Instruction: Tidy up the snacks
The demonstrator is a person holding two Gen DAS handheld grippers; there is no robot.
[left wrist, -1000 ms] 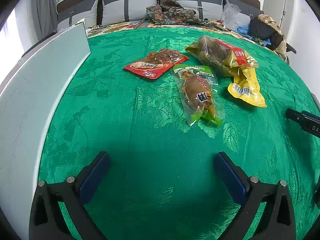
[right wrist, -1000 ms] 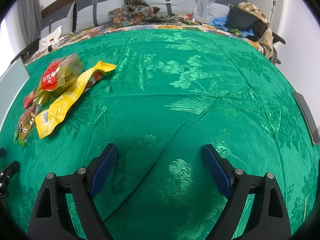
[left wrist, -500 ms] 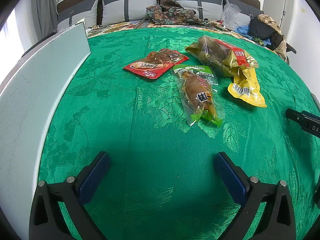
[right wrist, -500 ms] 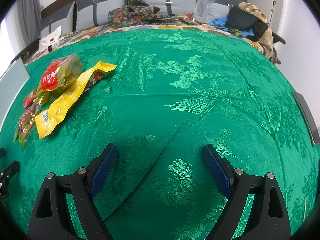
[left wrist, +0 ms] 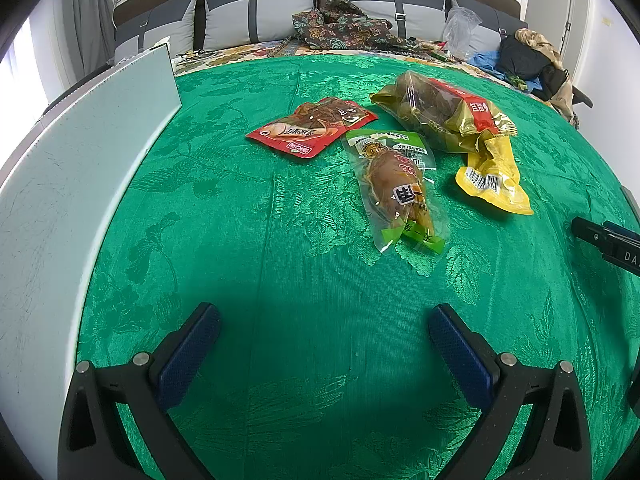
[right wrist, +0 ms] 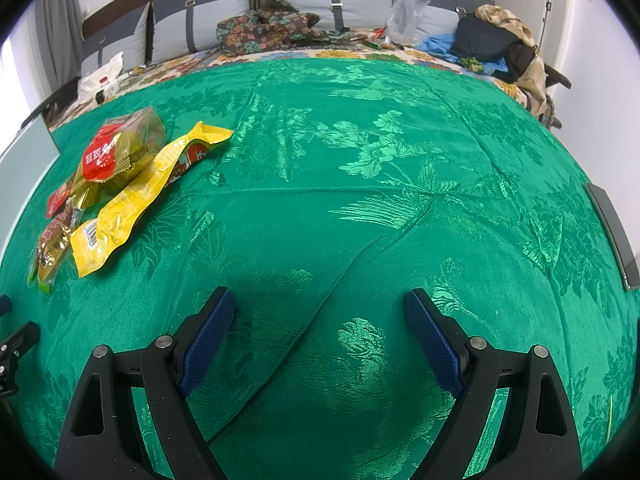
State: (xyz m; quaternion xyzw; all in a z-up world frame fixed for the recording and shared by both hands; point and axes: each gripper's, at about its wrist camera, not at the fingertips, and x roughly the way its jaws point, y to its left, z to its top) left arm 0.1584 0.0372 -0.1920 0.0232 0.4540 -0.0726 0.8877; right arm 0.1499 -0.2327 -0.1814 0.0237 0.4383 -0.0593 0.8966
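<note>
Several snack packets lie on a green patterned cloth (left wrist: 280, 240). In the left wrist view a flat red packet (left wrist: 310, 128) is farthest left, a clear green-edged packet (left wrist: 398, 188) with a brown snack lies nearest, a gold bag with a red label (left wrist: 440, 114) sits behind, and a yellow packet (left wrist: 494, 176) is at the right. My left gripper (left wrist: 324, 330) is open, well short of them, holding nothing. In the right wrist view the gold bag (right wrist: 116, 148) and yellow packet (right wrist: 148, 196) lie far left; my right gripper (right wrist: 320, 312) is open over bare cloth (right wrist: 380, 200).
A pale flat board (left wrist: 76, 176) runs along the left side of the cloth. A dark flat device (right wrist: 612, 232) lies at the cloth's right edge. Grey cushions (left wrist: 256, 20), a patterned fabric heap (left wrist: 344, 26) and clothes (right wrist: 500, 44) are at the back.
</note>
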